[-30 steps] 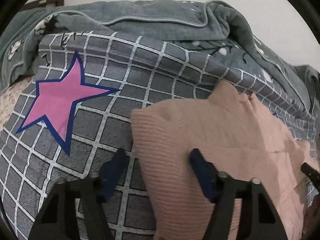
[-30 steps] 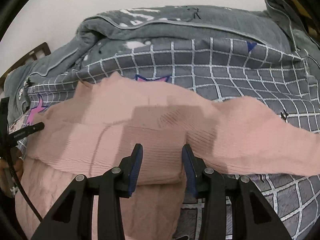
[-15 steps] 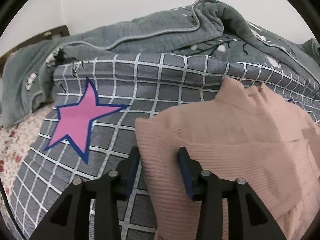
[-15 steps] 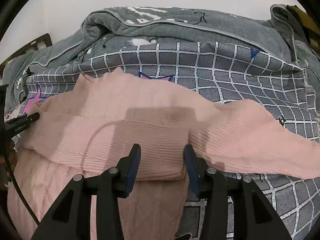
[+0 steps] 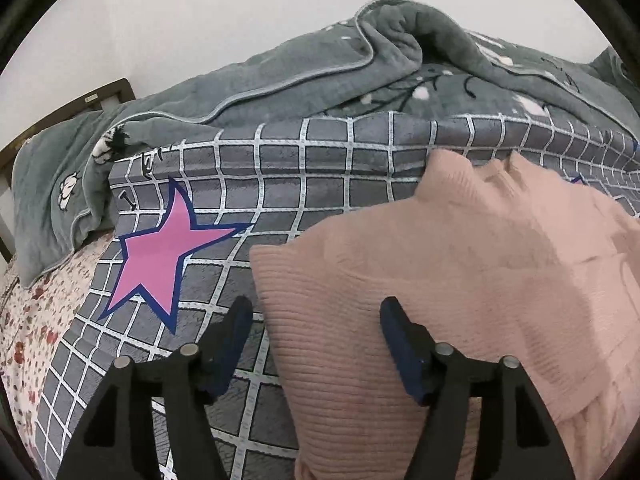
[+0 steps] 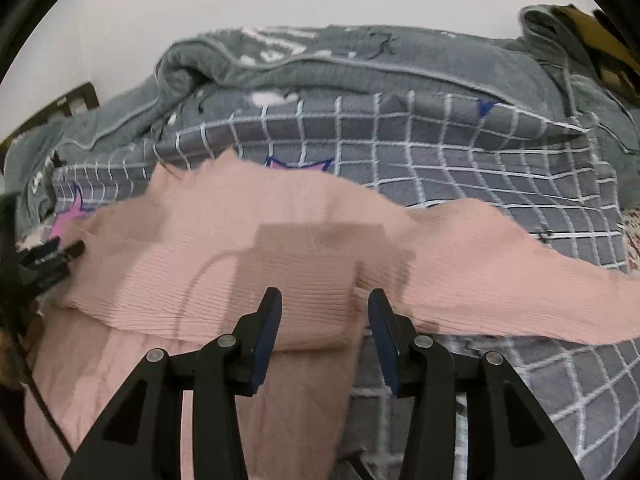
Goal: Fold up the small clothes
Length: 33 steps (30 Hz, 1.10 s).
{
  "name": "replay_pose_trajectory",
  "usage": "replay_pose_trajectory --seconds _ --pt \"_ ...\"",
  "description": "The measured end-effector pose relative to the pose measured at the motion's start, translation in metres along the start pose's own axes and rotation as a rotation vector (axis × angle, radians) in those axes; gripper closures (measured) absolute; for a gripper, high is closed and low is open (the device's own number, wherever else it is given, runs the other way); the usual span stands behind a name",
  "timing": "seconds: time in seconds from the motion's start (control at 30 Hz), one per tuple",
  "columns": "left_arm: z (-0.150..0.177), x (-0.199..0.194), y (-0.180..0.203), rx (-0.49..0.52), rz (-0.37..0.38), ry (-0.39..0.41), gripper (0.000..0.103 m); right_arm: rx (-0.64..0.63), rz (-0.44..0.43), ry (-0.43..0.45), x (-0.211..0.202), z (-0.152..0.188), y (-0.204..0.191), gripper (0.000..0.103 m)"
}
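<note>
From your left wrist, the pink ribbed sweater lies on the grid blanket; your left gripper, just opening, straddles its edge unclamped. From your right wrist, the right gripper gapes over the folded sleeve.

Pale pink ribbed sweater on a grey blanket gridded with white lines and printed with a pink star outlined in navy. Behind, a grey-green fleece blanket with pale piping and white motifs; at left, a cream sheet with small red flowers. Black grippers with dark blue pads.
</note>
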<state>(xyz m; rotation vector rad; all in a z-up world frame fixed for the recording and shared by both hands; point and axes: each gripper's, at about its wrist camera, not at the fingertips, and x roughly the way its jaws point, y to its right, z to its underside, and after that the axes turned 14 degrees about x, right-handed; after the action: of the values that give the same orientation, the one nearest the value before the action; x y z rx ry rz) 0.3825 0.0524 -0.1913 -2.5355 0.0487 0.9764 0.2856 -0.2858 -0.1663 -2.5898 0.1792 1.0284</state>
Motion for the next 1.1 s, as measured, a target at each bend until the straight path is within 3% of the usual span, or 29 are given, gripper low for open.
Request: replay_pose_trajectory --seconds 0.2,0.3,0.47,0.57,0.67,0.87,1.03,1.1 --pt "0.001 0.005 0.002 0.011 0.0 -0.029 0.032 0.049 0.111 0.163 -0.072 -0.004 0.066 0.043" --pt "0.001 0.007 -0.001 -0.009 0.002 -0.037 0.026 0.099 0.24 0.232 -0.101 -0.001 0.121 0.043" --pt "-0.003 0.007 0.005 0.025 -0.054 -0.056 0.018 0.246 0.327 0.26 -0.12 0.002 0.21 0.046" --pt "-0.005 0.005 0.017 0.079 -0.111 -0.056 0.018 0.314 0.304 0.248 -0.117 -0.002 0.248 0.055" --pt "-0.006 0.003 0.023 0.114 -0.14 -0.053 0.018 0.343 0.27 0.212 -0.104 -0.009 0.266 0.055" --pt "-0.006 0.006 0.016 0.081 -0.109 -0.06 0.017 0.439 0.199 0.069 -0.063 -0.008 0.293 0.057" --pt "-0.006 0.009 0.017 0.074 -0.098 -0.07 0.016 0.495 0.191 0.046 -0.052 -0.016 0.305 0.062" --pt "-0.006 0.009 0.018 0.078 -0.102 -0.073 0.016 0.525 0.189 0.052 -0.052 -0.018 0.312 0.069"
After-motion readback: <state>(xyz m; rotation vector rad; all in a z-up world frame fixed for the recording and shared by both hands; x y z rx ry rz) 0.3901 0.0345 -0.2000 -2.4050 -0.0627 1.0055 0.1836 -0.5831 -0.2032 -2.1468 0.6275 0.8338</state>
